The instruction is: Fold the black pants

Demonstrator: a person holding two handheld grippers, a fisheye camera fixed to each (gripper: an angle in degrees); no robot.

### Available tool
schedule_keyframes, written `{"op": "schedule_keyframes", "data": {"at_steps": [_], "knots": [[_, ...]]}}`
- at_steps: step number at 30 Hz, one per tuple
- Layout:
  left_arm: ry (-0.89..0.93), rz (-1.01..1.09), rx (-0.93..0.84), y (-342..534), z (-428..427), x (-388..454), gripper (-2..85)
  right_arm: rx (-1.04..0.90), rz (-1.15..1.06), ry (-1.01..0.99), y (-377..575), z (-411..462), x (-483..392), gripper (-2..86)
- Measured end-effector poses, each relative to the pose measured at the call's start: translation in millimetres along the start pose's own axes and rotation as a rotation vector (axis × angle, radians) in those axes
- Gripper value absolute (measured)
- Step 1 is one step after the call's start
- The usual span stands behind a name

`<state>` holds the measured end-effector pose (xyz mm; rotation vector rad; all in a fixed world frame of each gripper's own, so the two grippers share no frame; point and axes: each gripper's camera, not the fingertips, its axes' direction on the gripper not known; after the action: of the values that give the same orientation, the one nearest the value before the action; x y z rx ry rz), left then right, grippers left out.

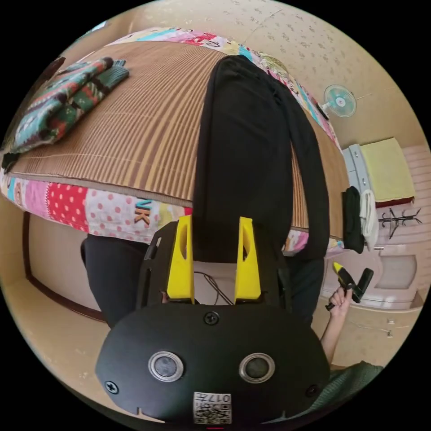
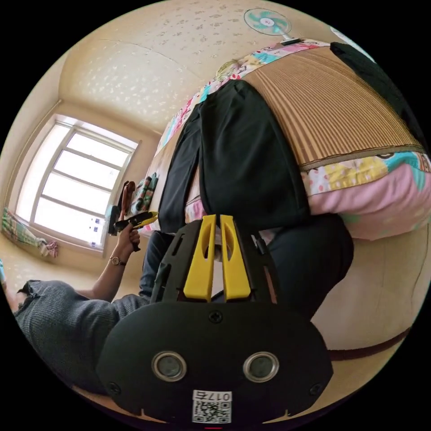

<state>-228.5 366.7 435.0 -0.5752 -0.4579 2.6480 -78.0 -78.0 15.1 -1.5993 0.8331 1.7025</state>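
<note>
The black pants point(image 1: 242, 148) lie lengthwise across the striped brown mat point(image 1: 148, 125) on the bed, and their near end hangs over the bed's edge. In the right gripper view the pants point(image 2: 247, 152) drape the same way over the mat point(image 2: 332, 98). My left gripper point(image 1: 215, 220) is open and held in the air short of the hanging end, with nothing between its jaws. My right gripper point(image 2: 217, 218) has its jaws almost together and empty. Each gripper also appears in the other view, raised in a hand away from the bed: the right gripper point(image 1: 352, 280) and the left gripper point(image 2: 134, 220).
A folded patterned knit point(image 1: 63, 103) lies at the mat's far left. Another dark garment point(image 2: 381, 85) rests on the mat's far side. The person's dark-trousered legs point(image 1: 112, 278) stand against the bed. A fan point(image 1: 340, 101), drawers with a yellow towel point(image 1: 386, 170) and a window point(image 2: 76, 184) surround the bed.
</note>
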Motion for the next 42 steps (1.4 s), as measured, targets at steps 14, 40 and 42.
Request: {"op": "schedule_keyframes", "data": {"at_steps": [14, 40, 42], "knots": [[-0.079, 0.104, 0.008, 6.8, 8.5, -21.8, 12.4, -0.374, -0.056, 0.094, -77.7, 198.9, -82.2, 9.5], [0.754, 0.028, 0.238, 76.9, -120.5, -157.6, 6.4, -0.012, 0.212, 0.534, -72.6, 11.0, 10.3, 12.1], [0.788, 0.044, 0.242, 70.6, -131.7, -156.1, 6.4, 0.026, 0.319, 0.568, -70.4, -12.7, 48.0, 13.9]]}}
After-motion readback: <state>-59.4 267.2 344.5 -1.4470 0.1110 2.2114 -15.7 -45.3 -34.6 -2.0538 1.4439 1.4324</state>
